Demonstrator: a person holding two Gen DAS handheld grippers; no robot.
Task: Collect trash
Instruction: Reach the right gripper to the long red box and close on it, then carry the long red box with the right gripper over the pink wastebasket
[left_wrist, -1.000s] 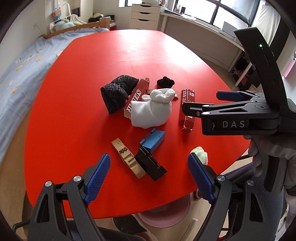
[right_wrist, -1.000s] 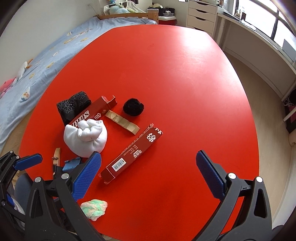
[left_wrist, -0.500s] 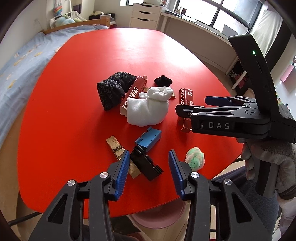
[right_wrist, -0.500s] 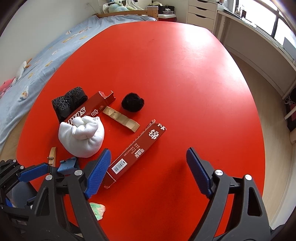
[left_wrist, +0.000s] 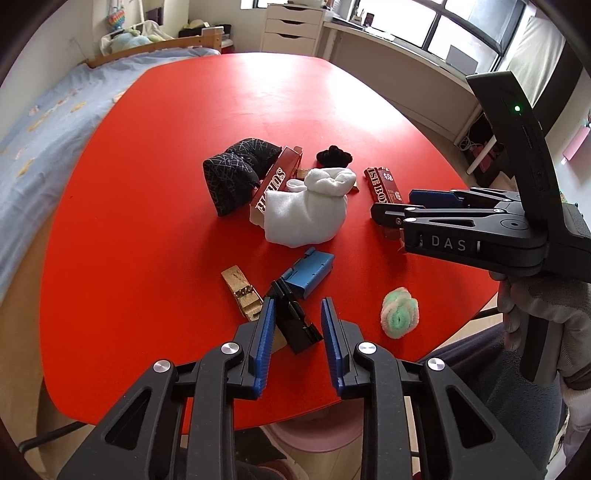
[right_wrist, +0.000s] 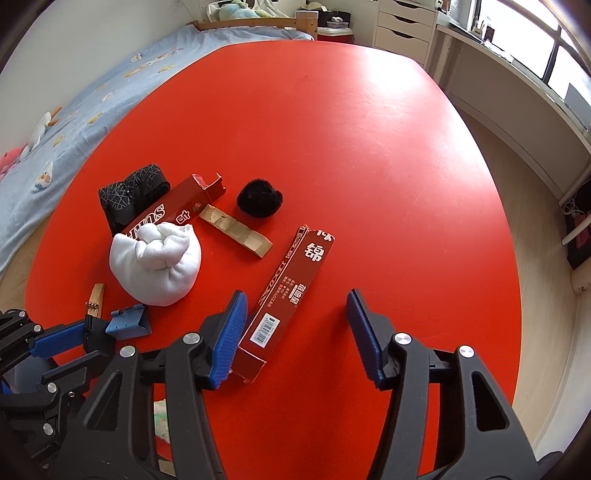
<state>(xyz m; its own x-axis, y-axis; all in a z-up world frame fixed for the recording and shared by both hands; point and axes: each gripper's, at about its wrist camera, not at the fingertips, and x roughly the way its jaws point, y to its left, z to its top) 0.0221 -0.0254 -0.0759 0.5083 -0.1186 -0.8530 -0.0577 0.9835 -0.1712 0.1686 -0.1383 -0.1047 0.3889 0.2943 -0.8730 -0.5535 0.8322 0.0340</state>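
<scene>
While left gripper (left_wrist: 294, 338) jaws flank black clip (left_wrist: 294, 322), contact seems unclear

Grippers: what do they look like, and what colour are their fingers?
Both are black plastic clamps with silver rivets and ridged blue pads on the fingers. The right gripper says "DAS" in grey letters, has a green light on top, and a light grey glove holds it.

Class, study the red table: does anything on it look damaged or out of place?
Yes. The long red carton lies flat with both end flaps torn open, and the second red carton leans across the black sock roll, also open-ended. Both look empty.
</scene>
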